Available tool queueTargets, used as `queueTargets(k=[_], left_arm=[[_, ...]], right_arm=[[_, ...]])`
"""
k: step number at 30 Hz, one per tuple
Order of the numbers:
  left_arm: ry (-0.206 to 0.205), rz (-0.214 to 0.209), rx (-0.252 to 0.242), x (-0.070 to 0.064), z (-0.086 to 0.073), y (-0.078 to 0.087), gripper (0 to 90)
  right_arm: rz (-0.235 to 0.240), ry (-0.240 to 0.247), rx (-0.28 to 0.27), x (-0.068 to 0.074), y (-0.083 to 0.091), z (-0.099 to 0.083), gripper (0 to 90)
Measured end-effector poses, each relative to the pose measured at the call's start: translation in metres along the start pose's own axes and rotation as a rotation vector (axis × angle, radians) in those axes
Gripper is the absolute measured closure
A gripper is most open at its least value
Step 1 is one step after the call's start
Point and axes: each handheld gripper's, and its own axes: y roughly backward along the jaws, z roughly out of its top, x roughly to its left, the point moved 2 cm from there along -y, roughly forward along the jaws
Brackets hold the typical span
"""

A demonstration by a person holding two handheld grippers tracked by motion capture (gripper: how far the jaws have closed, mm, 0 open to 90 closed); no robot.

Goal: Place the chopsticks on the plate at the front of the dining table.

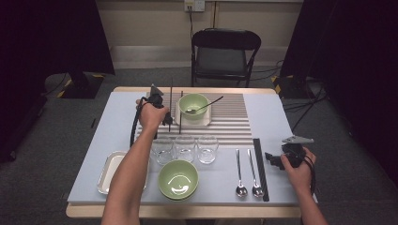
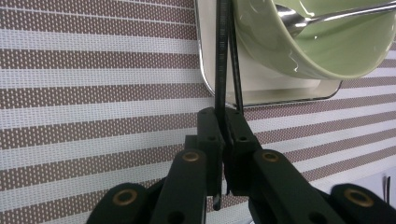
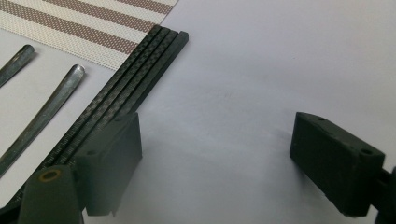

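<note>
High view: the left gripper (image 1: 165,119) is pinching 1 black chopstick (image 2: 222,60) beside the far green bowl (image 1: 193,105) on the striped mat (image 1: 234,123); its partner is already lying there. The right gripper (image 3: 215,158) is hovering, jaws apart, by the remaining chopsticks (image 3: 140,77). A folding chair (image 1: 224,54) is facing the pale table (image 1: 277,117).

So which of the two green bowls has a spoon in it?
The far bowl, on the striped mat beside the left gripper; the near bowl is empty.
</note>
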Motion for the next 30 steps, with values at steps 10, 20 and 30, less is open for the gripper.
queueTargets(k=[10, 20, 30], left_arm=[[-0.001, 0.000, 0.013, 0.000, 0.000, -0.004, 87.0], [0.004, -0.006, 0.030, -0.001, 0.000, -0.010, 87.0], [0.013, -0.015, 0.018, -0.003, 0.001, -0.013, 86.8]], right_arm=[[0.000, 0.001, 0.000, 0.000, 0.000, 0.000, 15.4], [-0.001, 0.000, 0.000, 0.000, 0.000, 0.000, 15.4], [0.000, 0.000, 0.001, 0.000, 0.000, 0.000, 15.5]])
